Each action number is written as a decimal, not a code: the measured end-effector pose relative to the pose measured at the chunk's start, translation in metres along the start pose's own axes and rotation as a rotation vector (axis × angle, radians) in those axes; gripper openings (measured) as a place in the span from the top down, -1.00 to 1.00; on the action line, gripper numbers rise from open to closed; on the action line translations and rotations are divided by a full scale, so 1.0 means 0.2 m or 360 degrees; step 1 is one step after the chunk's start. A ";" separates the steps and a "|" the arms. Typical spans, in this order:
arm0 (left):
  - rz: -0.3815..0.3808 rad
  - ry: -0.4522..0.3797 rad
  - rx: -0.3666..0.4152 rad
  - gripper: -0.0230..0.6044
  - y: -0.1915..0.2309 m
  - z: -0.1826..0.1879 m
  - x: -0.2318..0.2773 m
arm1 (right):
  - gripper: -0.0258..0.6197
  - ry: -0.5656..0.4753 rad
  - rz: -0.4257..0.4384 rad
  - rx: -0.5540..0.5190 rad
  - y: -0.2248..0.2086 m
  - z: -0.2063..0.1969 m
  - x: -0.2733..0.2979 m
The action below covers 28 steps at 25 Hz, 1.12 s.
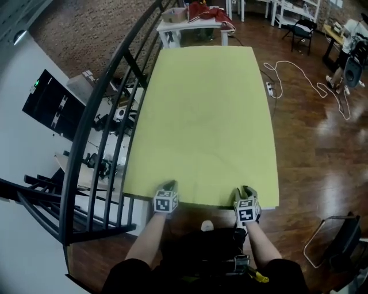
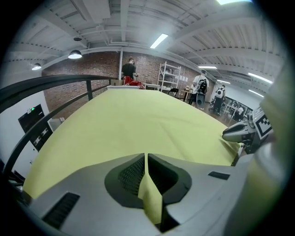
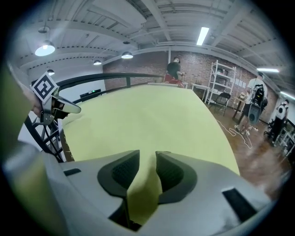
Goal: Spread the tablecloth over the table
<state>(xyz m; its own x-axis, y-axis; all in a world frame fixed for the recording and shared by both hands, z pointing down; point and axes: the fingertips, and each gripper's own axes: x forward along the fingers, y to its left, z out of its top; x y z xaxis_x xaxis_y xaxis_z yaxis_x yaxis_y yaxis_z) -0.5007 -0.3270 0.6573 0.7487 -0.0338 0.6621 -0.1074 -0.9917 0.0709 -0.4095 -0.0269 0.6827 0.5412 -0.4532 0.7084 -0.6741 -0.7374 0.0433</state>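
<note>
The tablecloth (image 1: 201, 115), a plain yellow-green sheet, lies flat over the long table (image 1: 137, 197) and covers its top from the far end to the near edge, with only faint creases across the middle. Its near hem hangs just over the edge in front of the person, and both grippers are on that hem, well apart from each other.

The left gripper (image 1: 168, 185) is at the near left part of the hem. In the left gripper view its jaws are all but together, clenched on a thin fold of the cloth that runs down between the ribbed pads (image 2: 131, 175).

The right gripper (image 1: 245, 190) is near the right corner of the hem. Its jaws stand a little apart with a thicker bunch of the cloth filling the gap; the fold seems to be pinched between them, though the contact on the right-hand pad is hard to make out.

A black metal railing (image 1: 98, 132) curves along the left side of the table. Beyond the far end stands a small white table (image 1: 195, 26) with something red (image 1: 210, 12) on it. To the right, a white cable (image 1: 310, 86) snakes over the wooden floor (image 1: 310, 149).
</note>
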 end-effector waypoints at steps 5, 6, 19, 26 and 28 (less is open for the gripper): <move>-0.0045 0.0132 0.0045 0.86 -0.02 -0.14 0.07 | 0.55 0.0008 -0.0070 0.0027 -0.04 -0.09 0.05; -0.0044 0.0137 0.0041 0.86 -0.03 -0.16 0.07 | 0.55 -0.0001 -0.0072 0.0022 -0.03 -0.09 0.05; -0.0074 0.0150 -0.0017 0.95 -0.07 -0.22 0.00 | 0.55 -0.0020 -0.0103 0.0001 -0.05 -0.12 0.00; -0.0203 0.0071 -0.0001 0.95 -0.14 -0.16 -0.04 | 0.55 0.0002 -0.0088 0.0005 -0.09 -0.14 0.00; -0.0219 0.0075 0.0005 0.95 -0.16 -0.16 -0.05 | 0.55 0.0010 -0.0092 0.0027 -0.11 -0.13 -0.02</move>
<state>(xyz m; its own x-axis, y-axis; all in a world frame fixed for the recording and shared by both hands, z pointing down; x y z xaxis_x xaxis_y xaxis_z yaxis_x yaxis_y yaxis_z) -0.5256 -0.2906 0.6735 0.7245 0.1081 0.6807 -0.0037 -0.9870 0.1608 -0.4091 0.0031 0.6973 0.5758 -0.4067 0.7092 -0.6333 -0.7705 0.0722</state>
